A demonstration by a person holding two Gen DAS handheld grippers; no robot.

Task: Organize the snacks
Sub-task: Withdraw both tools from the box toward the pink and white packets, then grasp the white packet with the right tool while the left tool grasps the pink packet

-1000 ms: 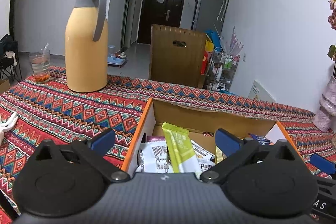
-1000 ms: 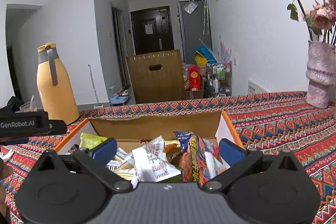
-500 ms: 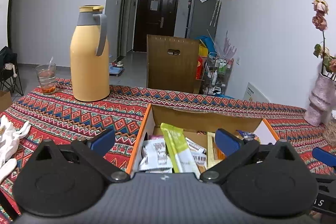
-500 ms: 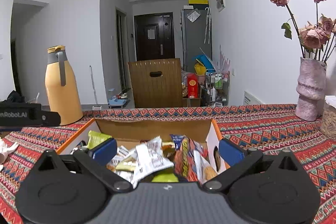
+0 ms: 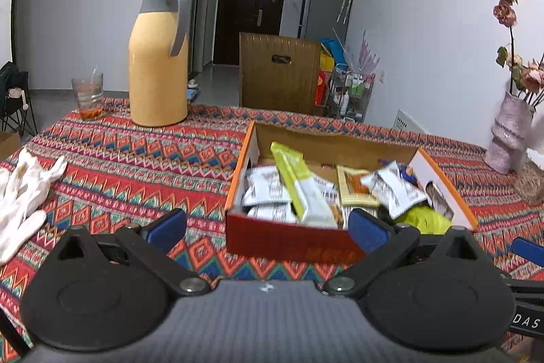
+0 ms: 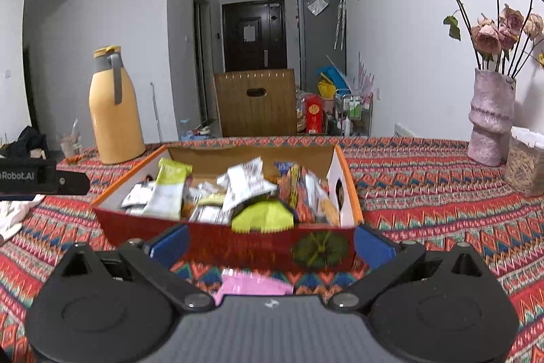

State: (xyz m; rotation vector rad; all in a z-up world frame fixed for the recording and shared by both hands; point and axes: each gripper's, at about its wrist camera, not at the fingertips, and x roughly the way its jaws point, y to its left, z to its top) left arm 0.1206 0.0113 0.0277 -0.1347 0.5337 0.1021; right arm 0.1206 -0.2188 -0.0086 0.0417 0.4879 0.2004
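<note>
Right wrist view: my right gripper [image 6: 270,238] hangs wide open and empty near the table's front edge, as does the left gripper [image 5: 267,228]. I judge the overfilled snack box [image 6: 217,242] could spill packets, and the pink packet [image 6: 253,284] beneath me could get knocked off.

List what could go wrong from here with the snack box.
1. The box is heaped; the white packet and yellow-green packet at the top could spill if bumped.
2. The pink packet on the cloth, outside the box and beneath the open right gripper, may be overlooked.

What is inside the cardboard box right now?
The cardboard box holds loose snack packets: a green bar, white wrappers, a yellow-green pack. Lower layers and the box floor are covered.
</note>
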